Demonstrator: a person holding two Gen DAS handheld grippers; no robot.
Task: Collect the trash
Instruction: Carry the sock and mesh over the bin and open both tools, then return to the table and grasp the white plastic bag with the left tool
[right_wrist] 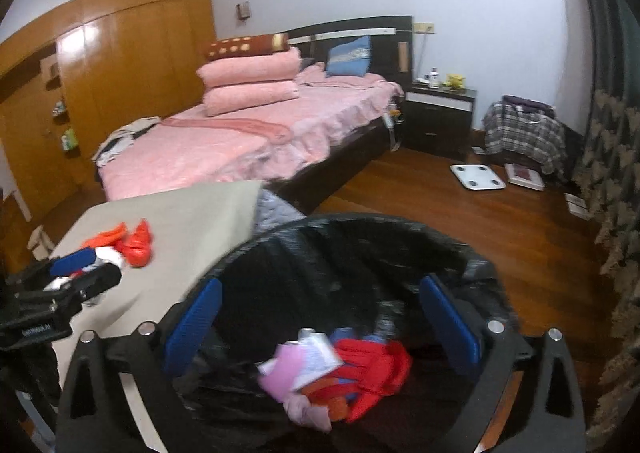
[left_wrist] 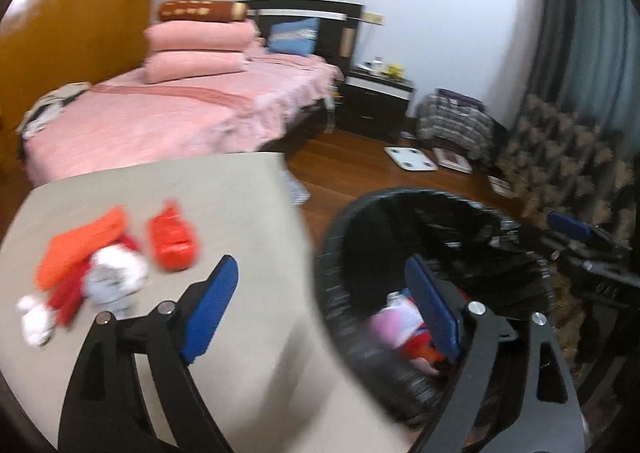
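Note:
A black-lined trash bin stands beside a beige table. Inside it lie a pink packet, a red wrapper and white paper. My right gripper hangs open over the bin's mouth, with nothing between its blue pads. My left gripper is also open and empty, straddling the table's edge and the bin rim. On the table remain an orange wrapper, a red wrapper and crumpled white paper. The picture is blurred.
A pink bed stands behind the table, with a wooden wardrobe to its left and a dark nightstand to its right. A white scale lies on the wooden floor. A plaid-covered chair and patterned drapes line the right.

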